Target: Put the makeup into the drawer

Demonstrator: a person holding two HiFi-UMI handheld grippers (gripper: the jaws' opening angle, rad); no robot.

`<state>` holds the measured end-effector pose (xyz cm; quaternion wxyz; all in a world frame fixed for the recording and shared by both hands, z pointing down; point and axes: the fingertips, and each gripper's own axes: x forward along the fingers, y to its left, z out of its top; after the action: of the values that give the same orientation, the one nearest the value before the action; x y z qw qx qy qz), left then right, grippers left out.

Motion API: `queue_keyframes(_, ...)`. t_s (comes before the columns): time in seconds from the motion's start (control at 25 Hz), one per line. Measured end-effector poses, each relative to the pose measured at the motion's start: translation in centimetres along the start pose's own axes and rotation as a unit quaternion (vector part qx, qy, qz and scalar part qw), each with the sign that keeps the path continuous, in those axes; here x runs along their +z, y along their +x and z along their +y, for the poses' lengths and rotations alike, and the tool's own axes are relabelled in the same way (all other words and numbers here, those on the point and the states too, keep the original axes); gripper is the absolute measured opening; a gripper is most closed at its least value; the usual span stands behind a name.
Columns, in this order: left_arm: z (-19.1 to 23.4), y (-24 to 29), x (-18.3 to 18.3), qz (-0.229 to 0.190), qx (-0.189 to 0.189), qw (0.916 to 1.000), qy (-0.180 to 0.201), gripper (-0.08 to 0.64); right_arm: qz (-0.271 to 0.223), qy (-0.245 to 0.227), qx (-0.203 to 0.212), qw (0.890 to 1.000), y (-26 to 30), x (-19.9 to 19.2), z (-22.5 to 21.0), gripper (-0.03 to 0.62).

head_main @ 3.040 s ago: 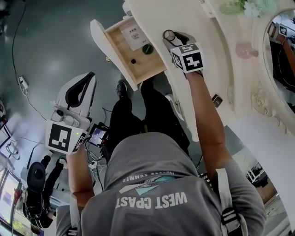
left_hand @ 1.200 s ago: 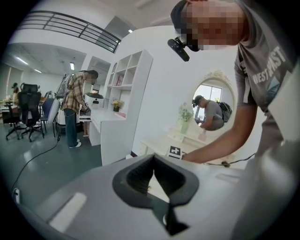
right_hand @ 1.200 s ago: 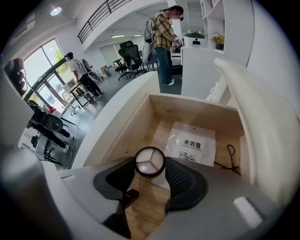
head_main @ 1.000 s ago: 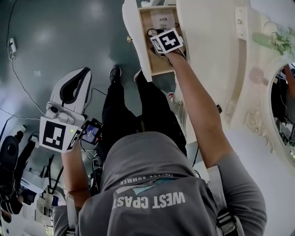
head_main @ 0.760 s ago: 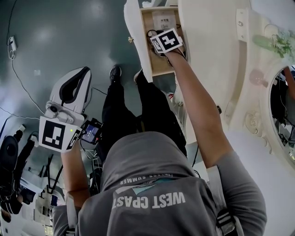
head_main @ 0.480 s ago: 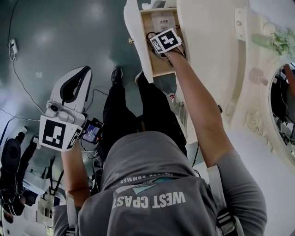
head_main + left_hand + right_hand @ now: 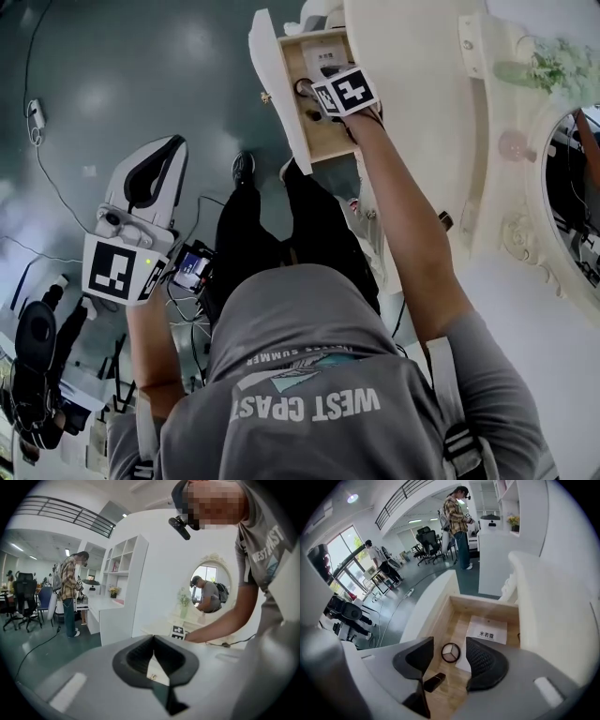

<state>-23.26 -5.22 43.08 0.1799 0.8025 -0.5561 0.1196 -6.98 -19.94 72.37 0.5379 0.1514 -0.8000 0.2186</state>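
While right gripper (image 7: 449, 660) gapes over drawer (image 7: 485, 605) — black tube (image 7: 433, 682) part-hidden

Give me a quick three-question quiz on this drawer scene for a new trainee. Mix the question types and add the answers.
1. True or false: the right gripper has its jaws clamped on the round compact.
2. Multiple choice: the black tube lies A) on the dresser top, B) in the open drawer, C) in the left gripper.
3. Fill in: the left gripper's jaws are ____.
Key: 1 false, the jaws are apart and the compact lies loose in the drawer; 2 B; 3 shut.
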Motion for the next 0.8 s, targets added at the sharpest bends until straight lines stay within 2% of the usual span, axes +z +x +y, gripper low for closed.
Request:
queue_keyframes(0.08,-0.3,0.0,1.3,-0.007,-0.006,0.9999,0.007,0.002,-0.04,0.01,-0.01,0.999,-2.8,1.6,0.2,0.196)
queue_keyframes(0.28,-1.7,-0.2,4.9,-0.024,-0.026,0.999,0.029,0.002,-0.163,0.015,-0.016,0.986,-12.4,5.6,2.1,0.002)
queue_keyframes(0.52,-3.3,-0.6,9.3,-0.049,-0.052,0.9954,0.064,0.002,-0.276,-0.029,-0.04,0.96,-24.4,8.6,4.8,0.001)
queue_keyframes(0.8,-6.4,-1.7,13.4,-0.067,-0.085,0.9894,0.096,0.002,-0.373,-0.045,-0.095,0.922,-37.3,8.9,7.1,0.0)
